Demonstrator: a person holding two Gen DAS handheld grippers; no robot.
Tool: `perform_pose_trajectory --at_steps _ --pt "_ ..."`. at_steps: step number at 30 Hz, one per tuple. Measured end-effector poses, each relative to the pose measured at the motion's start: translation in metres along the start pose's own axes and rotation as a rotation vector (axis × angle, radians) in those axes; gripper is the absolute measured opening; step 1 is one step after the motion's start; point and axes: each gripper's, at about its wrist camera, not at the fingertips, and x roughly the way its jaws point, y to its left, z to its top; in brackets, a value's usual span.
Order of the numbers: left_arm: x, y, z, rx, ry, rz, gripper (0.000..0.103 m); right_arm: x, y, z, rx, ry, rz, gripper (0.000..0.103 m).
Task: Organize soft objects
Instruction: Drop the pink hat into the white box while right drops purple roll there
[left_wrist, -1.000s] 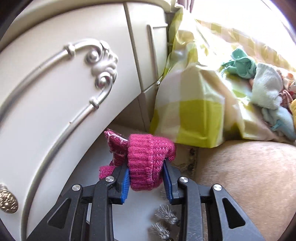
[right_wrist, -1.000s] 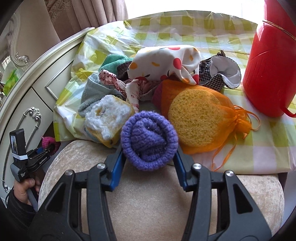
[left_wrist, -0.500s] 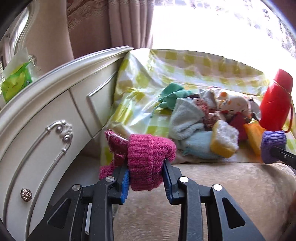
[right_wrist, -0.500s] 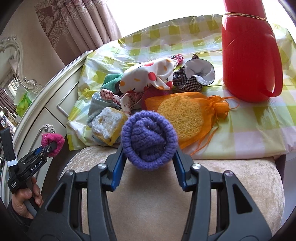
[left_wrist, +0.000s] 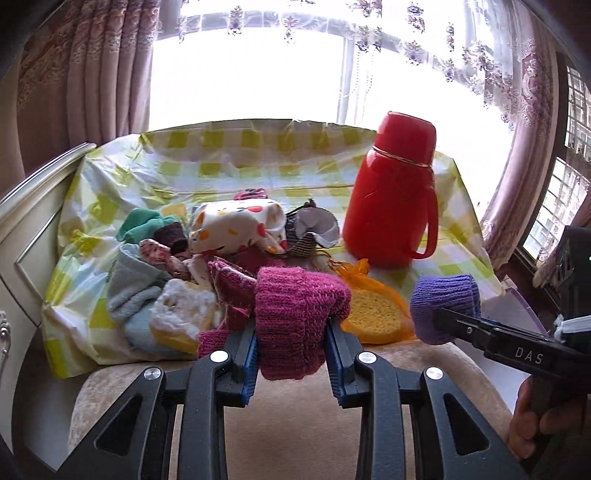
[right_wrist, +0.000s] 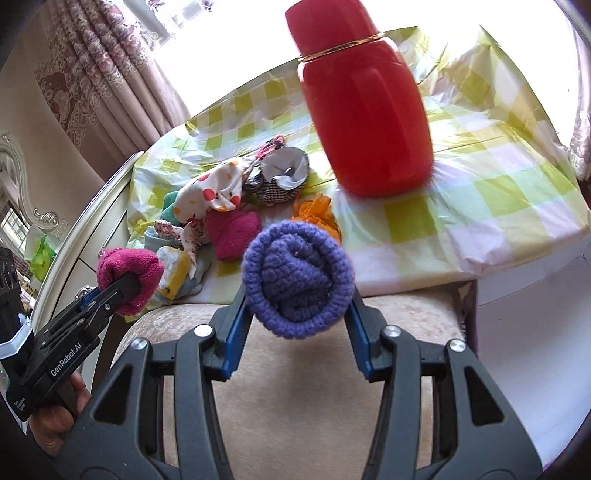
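Grippers are both loaded right now, so this looks like the carrying part of the sort rather than the picking part. Left gripper (left_wrist: 291, 354) is clamping a magenta knit piece (left_wrist: 299, 321) between its blue pads, jaws narrowed down around it with part of the knit flopping out to the left side. Right gripper (right_wrist: 295, 328) is pinching a rolled purple knit piece (right_wrist: 297, 282), jaws a bit wider since the roll is chunkier, and the open end of the roll is facing the camera. Both bundles are hanging in the air over a beige cushioned seat (left_wrist: 295, 435), just in front of the desk with the yellow checked cloth (right_wrist: 480, 206). The rest of the soft stuff is sitting in a heap (left_wrist: 177, 266) on the left part of that cloth: a spotted fabric thing, a teal bit, a pale blue towel-ish piece, a yellow sponge, and an orange mesh bag with another sponge inside. A red thermos (left_wrist: 391, 199) is standing upright on the right, with bare cloth around it. My guess is the two knit pieces are being taken somewhere to be set down as a pair, maybe on the clear patch of cloth, but I honestly can't tell where the target spot is since no bin or basket is showing. Next move is probably needing both grippers lowered onto a free area, well apart from the thermos so it isn't getting knocked, and then opened so the knits are dropping clean without snagging on the pads.
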Motion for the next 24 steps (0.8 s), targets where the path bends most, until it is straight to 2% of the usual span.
perform_pose_trajectory --at_steps 7,11,13,17,18,21,24 --pt "0.022 -0.055 0.001 0.07 0.026 -0.127 0.032 -0.025 -0.061 0.003 0.087 -0.014 -0.092 0.052" --pt "0.03 -0.079 0.003 0.103 0.037 -0.175 0.032 -0.024 -0.081 -0.001 0.135 0.019 -0.039 0.052" --pt "0.042 -0.088 0.006 0.125 0.062 -0.157 0.032 -0.018 -0.084 -0.004 0.149 0.04 -0.018 0.052" --pt "0.069 -0.095 0.006 0.125 0.153 -0.152 0.032 -0.021 -0.075 -0.005 0.107 0.022 -0.009 0.053" --pt "0.072 -0.096 0.005 0.122 0.165 -0.156 0.032 -0.024 -0.071 -0.006 0.086 0.015 -0.003 0.057" --pt "0.076 -0.095 0.002 0.118 0.177 -0.161 0.032 -0.029 -0.057 -0.009 -0.02 -0.007 -0.016 0.061" --pt "0.076 -0.093 0.003 0.112 0.177 -0.17 0.032 -0.028 -0.044 -0.015 -0.13 -0.01 -0.038 0.061"
